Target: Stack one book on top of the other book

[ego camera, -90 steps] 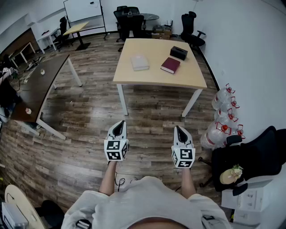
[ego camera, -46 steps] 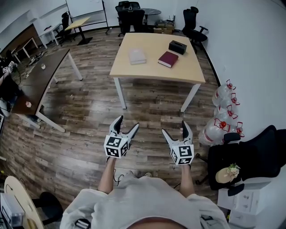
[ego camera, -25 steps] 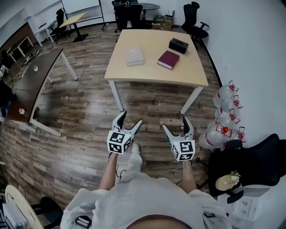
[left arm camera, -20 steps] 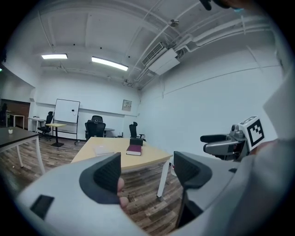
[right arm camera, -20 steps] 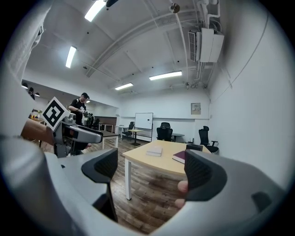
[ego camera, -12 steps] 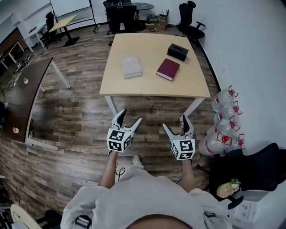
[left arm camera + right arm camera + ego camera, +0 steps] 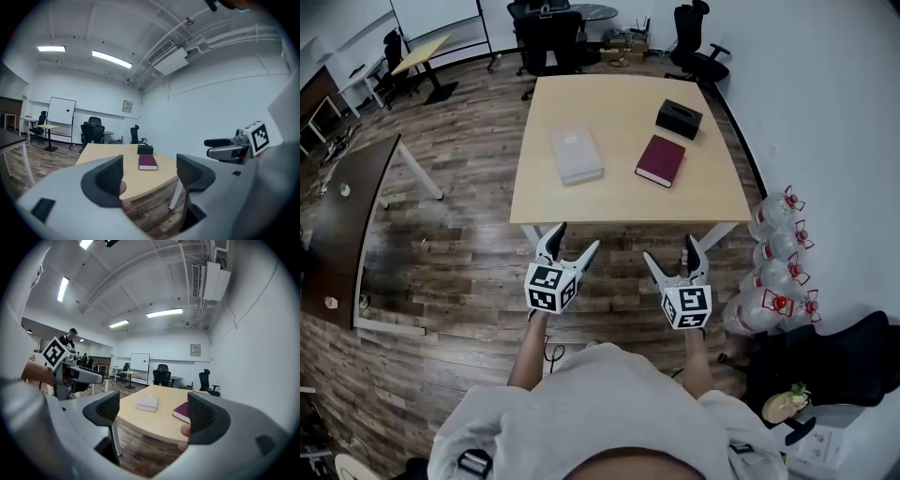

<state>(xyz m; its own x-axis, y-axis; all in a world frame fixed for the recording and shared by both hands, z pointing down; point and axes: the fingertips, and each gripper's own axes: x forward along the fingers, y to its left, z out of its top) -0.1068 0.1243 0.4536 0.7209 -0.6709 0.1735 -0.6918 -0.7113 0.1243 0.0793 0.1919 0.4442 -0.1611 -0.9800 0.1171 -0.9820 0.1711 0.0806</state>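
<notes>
L gripper (image 7: pixel 577 237): lower centre-left, jaws spread wide, nothing betw. them, at table's near edge.
R gripper (image 7: pixel 668 249): lower centre-right, jaws spread wide, empty too.
Table (image 7: pixel 628 202): mid-frame, light wood.
Grey book (image 7: pixel 576 155): flat on table's left half.
Maroon book (image 7: pixel 660 160): flat, right of grey book, apart, not stacked.
Black box (image 7: pixel 679 119): table's upper right, near maroon book.
</notes>
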